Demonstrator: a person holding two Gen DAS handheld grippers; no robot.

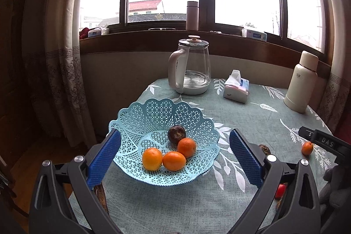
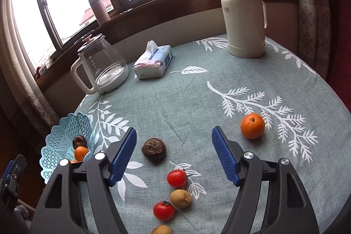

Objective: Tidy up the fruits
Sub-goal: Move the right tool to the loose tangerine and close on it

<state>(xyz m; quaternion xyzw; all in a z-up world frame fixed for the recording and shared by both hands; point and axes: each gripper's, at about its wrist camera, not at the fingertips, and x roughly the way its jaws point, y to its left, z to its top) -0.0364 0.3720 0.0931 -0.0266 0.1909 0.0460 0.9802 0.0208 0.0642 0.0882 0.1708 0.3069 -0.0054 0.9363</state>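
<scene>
Two hand-held grippers hang over a round worktop (image 2: 175, 98) draped in a teal leaf-print cloth, both with blue pads spread wide and holding nothing. The left hand-held gripper (image 1: 175, 146) brackets the pale blue lattice basket (image 1: 158, 111), which sits near the worktop's 8 o'clock edge and holds three oranges (image 1: 174, 160) clustered at its near side plus one dark wrinkled fruit (image 1: 176, 134) touching them at 12 o'clock. The right hand-held gripper (image 2: 174, 142) hovers above loose fruit. A cream thermos (image 2: 243, 14) stands at 1 o'clock on the worktop, a glass kettle (image 2: 103, 65) at 10 o'clock, and a tissue pack (image 2: 153, 60) between them. Of the loose fruit, a single orange (image 2: 252, 126) lies at 3 o'clock of the right pads, a second dark wrinkled fruit (image 2: 154, 150) lies between the pads, and below it two red tomatoes (image 2: 176, 178) flank a small tan fruit (image 2: 181, 198), just beside one another.
</scene>
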